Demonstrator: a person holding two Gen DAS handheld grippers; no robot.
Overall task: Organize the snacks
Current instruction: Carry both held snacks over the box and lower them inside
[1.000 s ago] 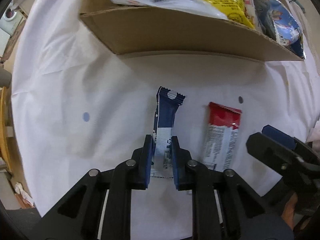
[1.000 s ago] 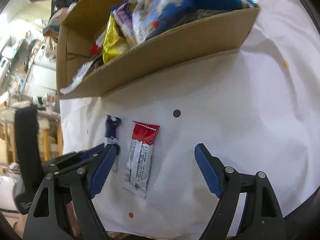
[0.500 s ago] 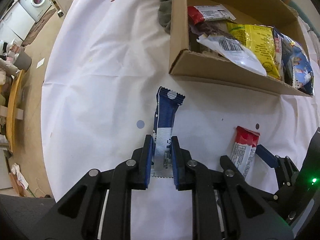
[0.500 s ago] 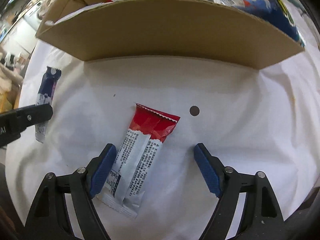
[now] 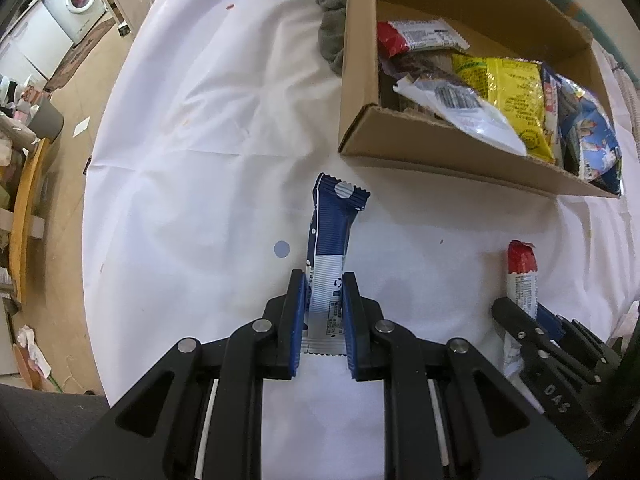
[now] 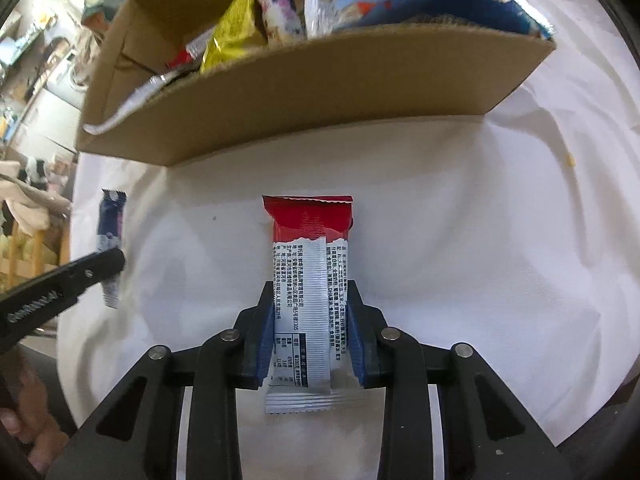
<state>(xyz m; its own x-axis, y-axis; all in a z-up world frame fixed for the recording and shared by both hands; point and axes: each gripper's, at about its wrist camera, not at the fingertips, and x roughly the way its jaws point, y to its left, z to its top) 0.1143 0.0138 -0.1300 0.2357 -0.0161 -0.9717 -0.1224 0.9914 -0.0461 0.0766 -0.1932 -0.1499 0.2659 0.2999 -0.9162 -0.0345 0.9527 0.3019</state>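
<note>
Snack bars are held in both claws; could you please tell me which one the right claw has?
The red-and-white snack bar, clamped in the right claw. The other, a dark blue-and-white snack bar, sits in the left claw.

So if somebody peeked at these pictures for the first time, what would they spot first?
Probably the two snack bars, each pinched in a claw: the left claw grips a blue and white bar, and the right claw grips a red and white bar, both over the white cloth. Next comes the cardboard box just beyond them, stuffed with bright bags like the yellow one.
</note>
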